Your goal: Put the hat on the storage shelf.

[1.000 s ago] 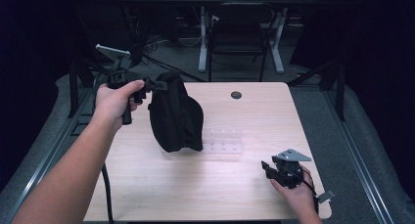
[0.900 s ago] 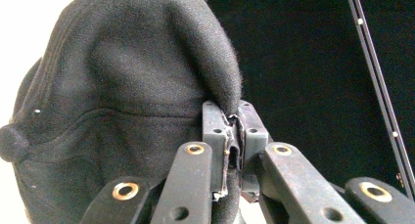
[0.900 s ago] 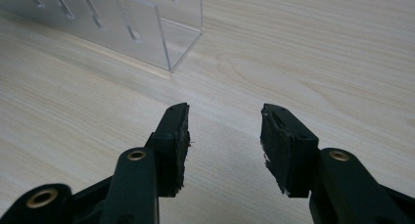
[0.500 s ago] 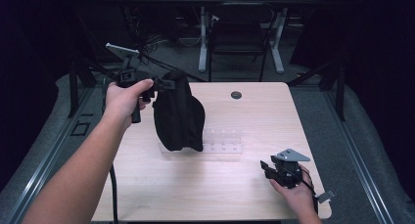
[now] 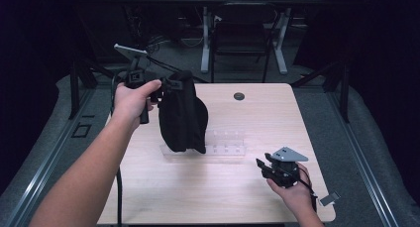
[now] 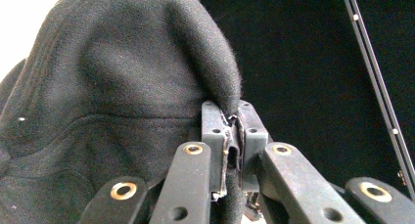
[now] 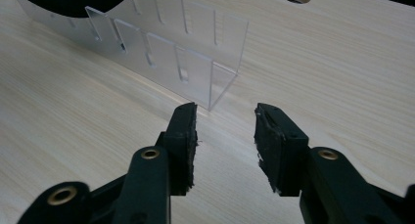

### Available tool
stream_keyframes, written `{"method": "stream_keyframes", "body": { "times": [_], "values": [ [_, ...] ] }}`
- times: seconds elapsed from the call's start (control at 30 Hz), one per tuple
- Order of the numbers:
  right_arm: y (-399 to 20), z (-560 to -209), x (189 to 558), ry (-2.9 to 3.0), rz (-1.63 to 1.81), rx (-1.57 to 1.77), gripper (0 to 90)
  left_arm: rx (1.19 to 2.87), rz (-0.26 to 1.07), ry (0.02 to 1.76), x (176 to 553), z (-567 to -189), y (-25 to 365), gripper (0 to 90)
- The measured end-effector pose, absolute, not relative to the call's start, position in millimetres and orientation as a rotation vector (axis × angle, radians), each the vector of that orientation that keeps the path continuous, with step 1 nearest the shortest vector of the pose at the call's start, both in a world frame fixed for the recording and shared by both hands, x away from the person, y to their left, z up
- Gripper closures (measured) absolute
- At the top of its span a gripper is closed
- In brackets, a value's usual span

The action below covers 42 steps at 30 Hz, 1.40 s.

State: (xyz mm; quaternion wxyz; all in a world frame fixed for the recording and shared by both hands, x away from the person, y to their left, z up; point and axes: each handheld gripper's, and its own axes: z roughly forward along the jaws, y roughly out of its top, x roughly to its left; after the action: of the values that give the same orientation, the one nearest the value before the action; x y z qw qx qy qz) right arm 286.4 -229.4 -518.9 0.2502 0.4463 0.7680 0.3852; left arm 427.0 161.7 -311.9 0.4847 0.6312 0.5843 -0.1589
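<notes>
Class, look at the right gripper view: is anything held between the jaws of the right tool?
No: the right tool has its jaws apart over bare wooden table, with nothing between them.

High camera overlooks the table; claw cameras sit close.

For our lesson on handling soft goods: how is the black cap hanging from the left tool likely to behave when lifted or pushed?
The black cap will probably flop: it hangs slack from the left tool, whose jaws pinch a fold of its fuzzy fabric. It seems light, since that small pinch carries it. Pushed, it would likely crumple rather than slide.
</notes>
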Motion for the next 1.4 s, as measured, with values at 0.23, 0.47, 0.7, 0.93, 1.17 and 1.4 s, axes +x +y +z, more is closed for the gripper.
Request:
{"method": "stream_keyframes", "body": {
  "times": [0.23, 0.47, 0.7, 0.93, 1.17, 1.4],
  "values": [
    [-212.4, -513.7, 290.2, 2.161, 1.050, 1.191, 67.7, 1.541, -0.377, 1.415, 425.2, -311.6, 158.6, 85.2],
    [-198.3, -507.0, 293.0, 2.195, 1.049, 1.133, 71.3, 1.544, -0.380, 1.406, 425.7, -311.5, 153.9, 85.2],
    [-187.3, -497.2, 300.1, 2.209, 1.074, 1.106, 74.1, 1.568, -0.372, 1.395, 428.8, -311.1, 149.2, 85.1],
    [-174.8, -490.4, 307.6, 2.226, 1.115, 1.082, 75.0, 1.556, -0.385, 1.391, 428.6, -311.0, 141.5, 85.0],
    [-156.6, -486.5, 312.3, 2.263, 1.132, 1.040, 76.5, 1.555, -0.394, 1.386, 429.1, -311.7, 136.0, 84.9],
    [-135.6, -483.5, 314.3, 2.295, 1.171, 0.996, 76.8, 1.549, -0.394, 1.381, 430.9, -312.8, 133.7, 84.8]
  ]
}}
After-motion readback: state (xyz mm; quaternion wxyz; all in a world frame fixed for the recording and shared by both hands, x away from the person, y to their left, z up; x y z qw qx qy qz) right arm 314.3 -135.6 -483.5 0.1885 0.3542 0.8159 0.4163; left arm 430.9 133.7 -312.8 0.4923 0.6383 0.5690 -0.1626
